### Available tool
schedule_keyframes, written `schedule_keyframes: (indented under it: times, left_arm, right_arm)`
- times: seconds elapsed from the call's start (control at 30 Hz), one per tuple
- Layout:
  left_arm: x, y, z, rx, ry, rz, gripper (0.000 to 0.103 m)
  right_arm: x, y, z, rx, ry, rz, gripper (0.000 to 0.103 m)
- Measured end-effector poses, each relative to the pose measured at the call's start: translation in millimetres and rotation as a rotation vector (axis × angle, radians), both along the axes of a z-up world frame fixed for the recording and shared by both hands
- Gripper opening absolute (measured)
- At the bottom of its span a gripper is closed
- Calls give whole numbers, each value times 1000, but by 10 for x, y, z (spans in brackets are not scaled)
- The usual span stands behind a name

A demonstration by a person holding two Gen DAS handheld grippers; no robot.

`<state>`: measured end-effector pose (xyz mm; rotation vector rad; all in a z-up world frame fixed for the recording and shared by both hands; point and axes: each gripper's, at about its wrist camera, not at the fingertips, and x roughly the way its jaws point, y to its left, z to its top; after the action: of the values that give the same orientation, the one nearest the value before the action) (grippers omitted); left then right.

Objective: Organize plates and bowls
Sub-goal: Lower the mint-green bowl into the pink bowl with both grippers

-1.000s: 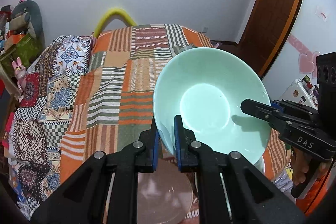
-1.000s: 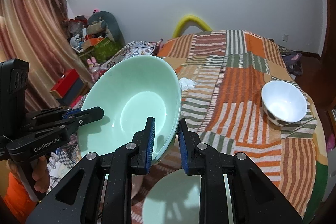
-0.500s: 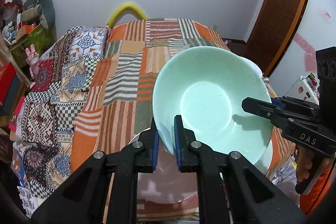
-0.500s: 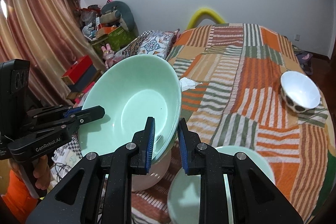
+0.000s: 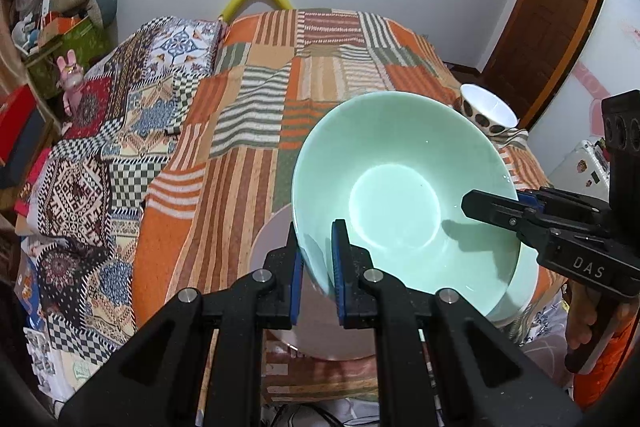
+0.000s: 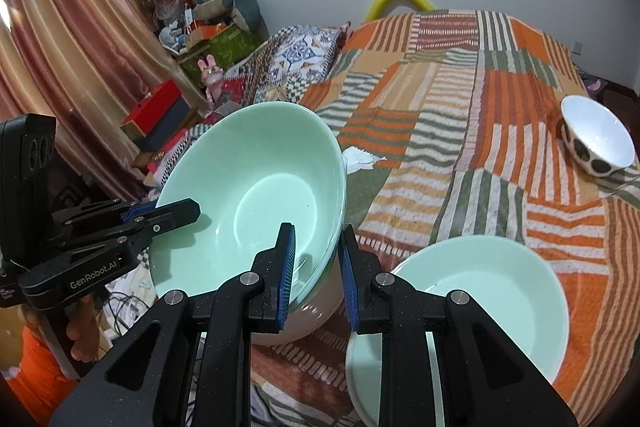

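Together the left gripper [image 5: 315,259] and right gripper [image 6: 317,269] clamp opposite rims of a glossy, pale mint-green bowl [image 6: 256,195], deep and plain, tilted above a pinkish-white bowl [image 5: 280,235] at the striped bedspread's [image 6: 460,99] near edge.

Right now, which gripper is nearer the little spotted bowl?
Right. The right gripper grips the green bowl's rim nearest the spotted bowl; the left gripper clamps the opposite rim.
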<state>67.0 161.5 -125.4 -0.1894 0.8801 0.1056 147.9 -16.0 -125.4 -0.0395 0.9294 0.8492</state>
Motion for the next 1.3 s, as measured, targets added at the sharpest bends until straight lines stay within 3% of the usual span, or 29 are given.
schedule_keyframes:
  times: [0.6,1.3]
  left_arm:
    - [-109,184,-507,-71,81,49,12]
    - [-57,242,-787,-39,132,49,12]
  right_arm:
    - [-100,179,-410,-57,104,27,20]
    - [-97,294,-583,-112,128,39,21]
